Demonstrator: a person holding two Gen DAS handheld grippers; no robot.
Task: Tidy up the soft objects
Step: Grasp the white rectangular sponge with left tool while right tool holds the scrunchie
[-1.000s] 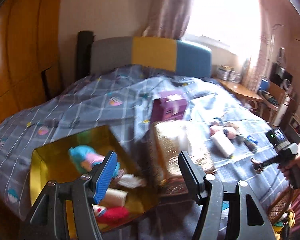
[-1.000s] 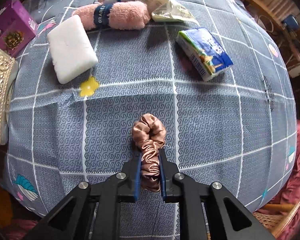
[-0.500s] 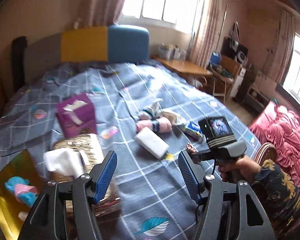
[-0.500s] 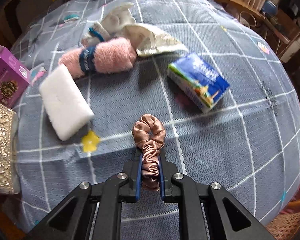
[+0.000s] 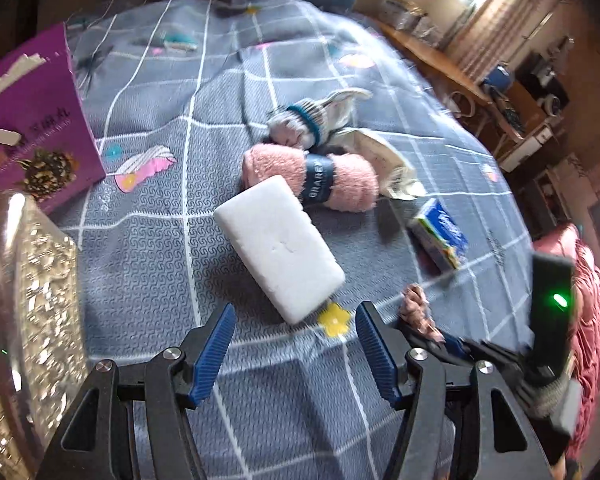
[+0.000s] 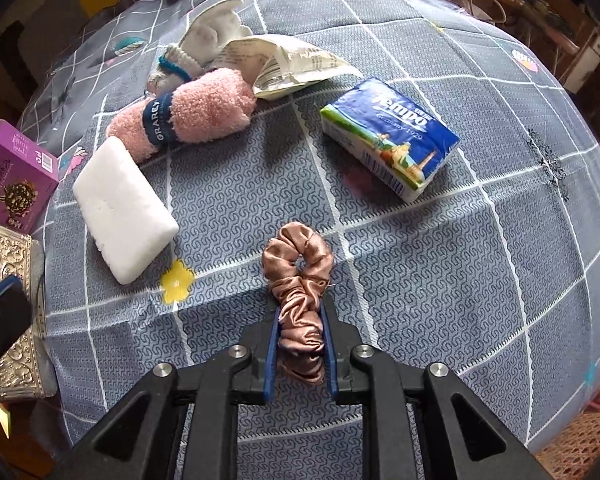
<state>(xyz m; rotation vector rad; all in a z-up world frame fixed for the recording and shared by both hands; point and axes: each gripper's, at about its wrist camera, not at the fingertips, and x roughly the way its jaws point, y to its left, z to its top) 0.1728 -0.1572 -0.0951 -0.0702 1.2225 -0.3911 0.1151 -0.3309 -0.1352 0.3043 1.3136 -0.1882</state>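
Observation:
My right gripper (image 6: 299, 312) is shut on a pink satin scrunchie (image 6: 300, 276) and holds it just above the blue-grey bedspread; the scrunchie also shows in the left wrist view (image 5: 418, 312). My left gripper (image 5: 296, 320) is open and empty, just in front of a white sponge block (image 5: 278, 242), which also shows in the right wrist view (image 6: 124, 208). Behind the sponge lie a rolled pink fluffy towel (image 5: 312, 178) (image 6: 188, 114) and a grey sock with a teal band (image 5: 312, 120) (image 6: 198, 54).
A blue Tempo tissue pack (image 6: 388, 144) (image 5: 438, 236) lies to the right, a crumpled paper packet (image 6: 296, 64) behind it. A purple box (image 5: 32, 128) (image 6: 12, 180) and a silver embossed box (image 5: 28, 304) (image 6: 8, 304) stand at the left. The bed edge is near on the right.
My left gripper has swung from the gold bin at the left over to the sponge and dropped close to the bedspread. My right gripper, still holding the scrunchie, has moved closer to the objects.

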